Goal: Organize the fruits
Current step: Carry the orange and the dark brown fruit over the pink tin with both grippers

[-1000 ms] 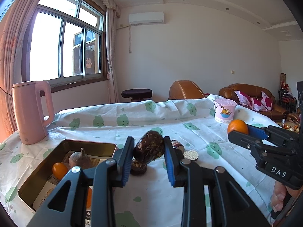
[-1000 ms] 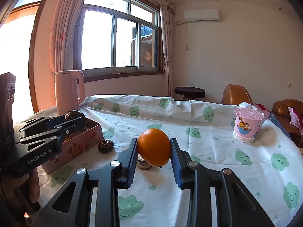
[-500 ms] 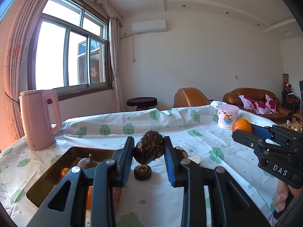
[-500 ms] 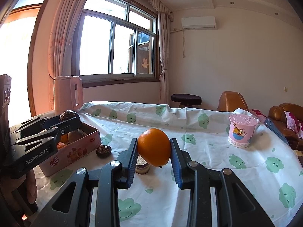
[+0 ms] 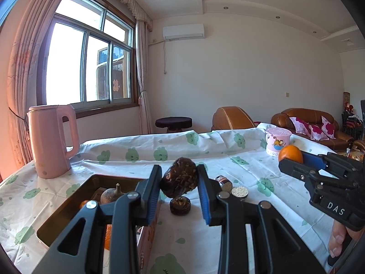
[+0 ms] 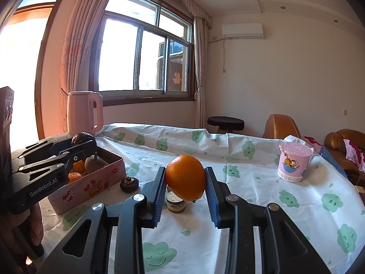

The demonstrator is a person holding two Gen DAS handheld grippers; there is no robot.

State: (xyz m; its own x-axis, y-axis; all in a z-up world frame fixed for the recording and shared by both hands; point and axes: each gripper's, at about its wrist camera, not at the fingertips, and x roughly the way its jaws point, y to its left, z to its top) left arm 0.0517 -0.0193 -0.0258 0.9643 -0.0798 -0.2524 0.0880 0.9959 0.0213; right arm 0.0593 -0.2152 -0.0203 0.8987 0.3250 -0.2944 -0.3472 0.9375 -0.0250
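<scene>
- Kettle (image 5: pixel 52 141): pink, upright at the far left edge of the table, just beyond the tin.
- Tin (image 6: pixel 98 180): open, pink-sided, on the left part of the table; inside lie small oranges and a brown stemmed fruit (image 5: pixel 110 195).
- Left gripper (image 5: pixel 179 180): clamped on a dark wrinkled fruit (image 5: pixel 180 179), held clear of the table. The tin's opening lies just left of and below it, so this hand is the nearer one; a short move leftward and down would bring the fruit over the tin.
- Dark cake-like piece (image 6: pixel 129 183) and two small jars (image 5: pixel 239 191): on the cloth between the tin and the right gripper.
- Right gripper (image 6: pixel 185 182): closed on an orange (image 6: pixel 185 180), long axis tilted, raised above the table. The tin lies well to its left, beyond the dark piece.
- Cup (image 6: pixel 294 164): pink, lidded, far right of the table, apart from all fruit.
- Surface: white cloth (image 6: pixel 251 182) printed with green clouds, creased toward the far edge.
- Room: window (image 6: pixel 141 52) with curtains at left, wall air conditioner, dark stool, brown leather sofas at right.
</scene>
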